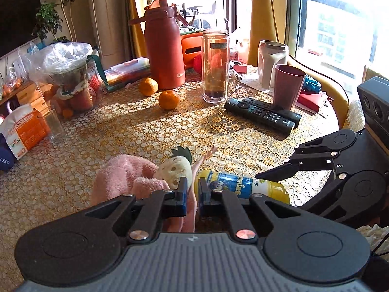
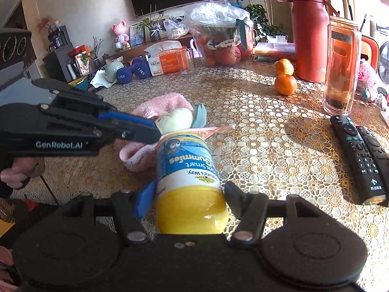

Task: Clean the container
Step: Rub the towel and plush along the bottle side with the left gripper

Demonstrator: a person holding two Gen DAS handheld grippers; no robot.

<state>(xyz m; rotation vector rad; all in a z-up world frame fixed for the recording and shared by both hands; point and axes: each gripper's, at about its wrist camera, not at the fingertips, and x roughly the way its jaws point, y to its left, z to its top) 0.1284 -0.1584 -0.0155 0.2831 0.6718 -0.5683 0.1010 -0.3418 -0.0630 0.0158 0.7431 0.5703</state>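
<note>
- The yellow plastic gummies bottle with a blue-and-white label (image 2: 189,177) lies on its side on the gold lace-patterned tablecloth (image 2: 279,146), near the table's front edge.
- The right gripper (image 2: 188,202) straddles the bottle's yellow lid end; its fingers sit close against both sides, seemingly clamping it.
- The left gripper (image 1: 193,192) has its jaws nearly together, pinching a fold of the fluffy pink towel with a stuffed pineapple decoration (image 1: 126,175), which touches the bottle's base.
- A tall clear glass tumbler (image 1: 215,65) stands further back, with dark material at its bottom and something orange higher up.
- A clear bowl under a plastic bag (image 1: 70,85) holds oranges and other fruit.
- A pink cup (image 1: 288,87) stands behind two black remote controls (image 1: 262,114); its contents are hidden.
- An empty drinking glass (image 1: 54,124) stands at the left.
</note>
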